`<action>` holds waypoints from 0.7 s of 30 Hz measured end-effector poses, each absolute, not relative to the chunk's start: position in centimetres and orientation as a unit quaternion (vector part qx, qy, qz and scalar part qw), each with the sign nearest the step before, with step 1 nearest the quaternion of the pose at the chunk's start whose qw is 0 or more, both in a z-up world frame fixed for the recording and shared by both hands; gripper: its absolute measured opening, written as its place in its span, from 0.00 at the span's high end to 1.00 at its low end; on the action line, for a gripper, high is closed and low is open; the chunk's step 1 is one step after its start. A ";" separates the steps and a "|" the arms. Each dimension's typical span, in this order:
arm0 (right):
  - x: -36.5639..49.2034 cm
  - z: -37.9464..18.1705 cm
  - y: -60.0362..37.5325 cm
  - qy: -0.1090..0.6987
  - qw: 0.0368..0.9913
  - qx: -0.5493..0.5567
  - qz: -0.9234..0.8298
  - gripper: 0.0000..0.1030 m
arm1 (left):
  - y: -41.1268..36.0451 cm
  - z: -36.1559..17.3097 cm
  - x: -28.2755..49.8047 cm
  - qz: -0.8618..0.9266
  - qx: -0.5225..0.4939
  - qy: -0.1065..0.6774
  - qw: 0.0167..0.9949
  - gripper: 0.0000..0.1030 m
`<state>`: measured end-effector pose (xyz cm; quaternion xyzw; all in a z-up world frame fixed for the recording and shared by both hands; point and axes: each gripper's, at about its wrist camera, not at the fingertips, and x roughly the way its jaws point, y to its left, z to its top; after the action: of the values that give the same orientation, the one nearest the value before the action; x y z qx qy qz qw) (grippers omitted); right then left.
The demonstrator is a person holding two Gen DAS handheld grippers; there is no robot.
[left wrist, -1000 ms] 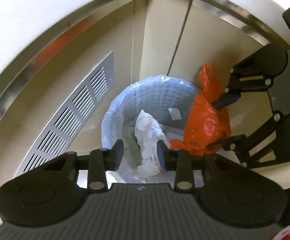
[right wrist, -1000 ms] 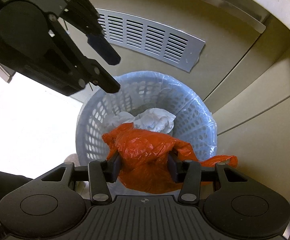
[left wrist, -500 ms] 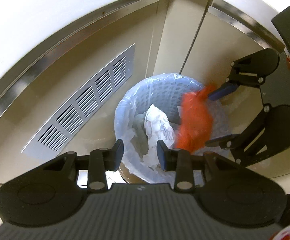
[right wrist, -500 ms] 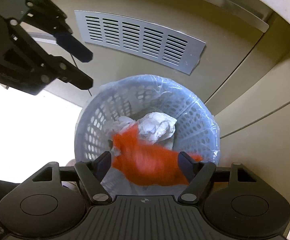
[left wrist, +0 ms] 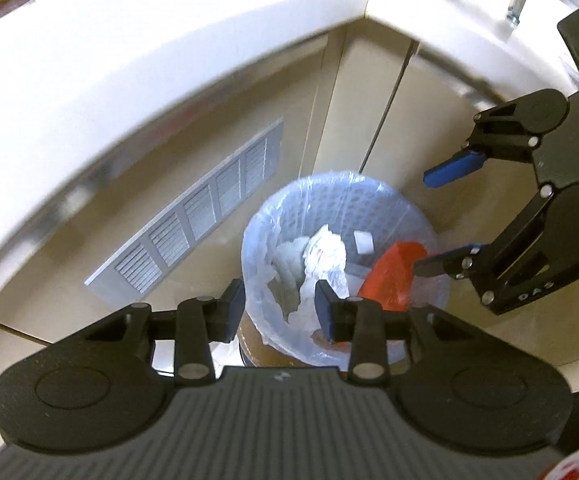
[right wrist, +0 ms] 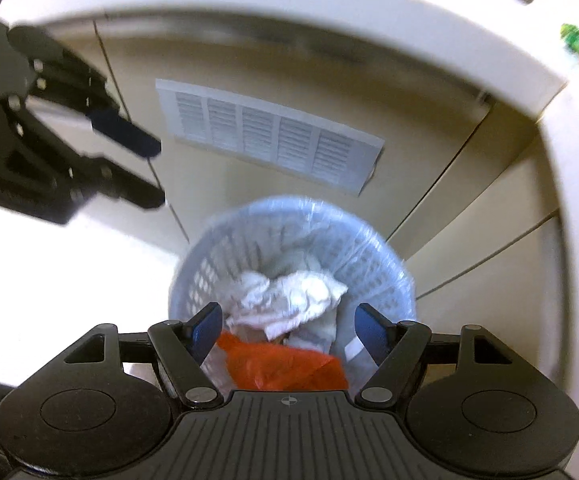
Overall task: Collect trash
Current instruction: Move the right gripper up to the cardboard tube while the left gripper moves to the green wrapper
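A pale blue mesh bin point(left wrist: 329, 179) point(right wrist: 289, 203) with a clear liner stands on the floor in the cabinet corner. Inside it lie crumpled white paper point(left wrist: 325, 252) point(right wrist: 285, 296) and an orange plastic bag point(left wrist: 389, 276) point(right wrist: 281, 364), the bag against the near wall. My right gripper point(right wrist: 287, 320) point(left wrist: 423, 222) hangs open above the bin's rim with nothing between its blue pads. My left gripper point(left wrist: 280, 300) point(right wrist: 156, 176) is higher and off to the bin's side. Its jaws are opening a little and hold nothing.
A white vent grille point(left wrist: 193, 228) point(right wrist: 269, 132) is set in the beige cabinet base behind the bin. A white countertop point(left wrist: 169, 40) point(right wrist: 249, 0) overhangs above, with small items on it. Bright floor point(right wrist: 69, 260) lies to the left of the bin.
My right gripper opened and let go of the orange bag, which dropped into the bin. Both grippers rose away from the bin, so more of the countertop shows.
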<state>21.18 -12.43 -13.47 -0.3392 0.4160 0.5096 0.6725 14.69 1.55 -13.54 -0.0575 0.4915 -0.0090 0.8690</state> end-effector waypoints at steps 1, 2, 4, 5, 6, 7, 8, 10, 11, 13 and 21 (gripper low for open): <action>21.1 -12.5 -12.6 0.410 0.679 -0.332 0.510 0.29 | 1.6 -12.9 14.5 -0.008 -0.057 0.485 0.873 0.66; 21.0 -11.6 -12.8 0.403 0.686 -0.326 0.511 0.29 | 1.6 -12.2 14.2 -0.006 -0.057 0.478 0.876 0.65; 20.9 -9.5 -13.3 0.388 0.702 -0.310 0.511 0.29 | 1.6 -10.5 13.7 -0.007 -0.055 0.462 0.885 0.63; 21.0 -8.4 -13.6 0.382 0.710 -0.298 0.511 0.29 | 1.5 -9.6 13.6 -0.008 -0.054 0.452 0.890 0.61; 21.0 -7.3 -13.9 0.376 0.718 -0.286 0.511 0.29 | 1.4 -8.8 13.6 -0.009 -0.053 0.441 0.896 0.58; 21.1 -6.2 -14.3 0.369 0.727 -0.272 0.511 0.29 | 1.3 -7.9 13.5 -0.011 -0.053 0.430 0.901 0.56; 21.2 -5.0 -14.7 0.360 0.737 -0.258 0.510 0.29 | 1.2 -7.0 13.6 -0.013 -0.053 0.417 0.907 0.50; 21.6 -2.8 -15.9 0.343 0.761 -0.225 0.502 0.29 | 1.0 -5.3 14.0 -0.016 -0.054 0.392 0.918 0.47; 22.0 -1.8 -16.5 0.334 0.774 -0.206 0.497 0.29 | 0.9 -4.6 14.4 -0.019 -0.056 0.382 0.922 0.45; 22.9 0.1 -17.8 0.317 0.802 -0.172 0.476 0.29 | 0.7 -3.2 15.4 -0.023 -0.058 0.361 0.930 0.41; 30.6 3.0 -23.5 0.312 0.891 -0.049 0.326 0.29 | -0.8 0.7 21.3 -0.037 -0.055 0.313 0.948 0.33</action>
<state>30.58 -23.47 2.97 -0.0485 0.3124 0.3264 0.8908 21.34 -0.84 0.66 -0.0546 0.3128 -0.0373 0.9475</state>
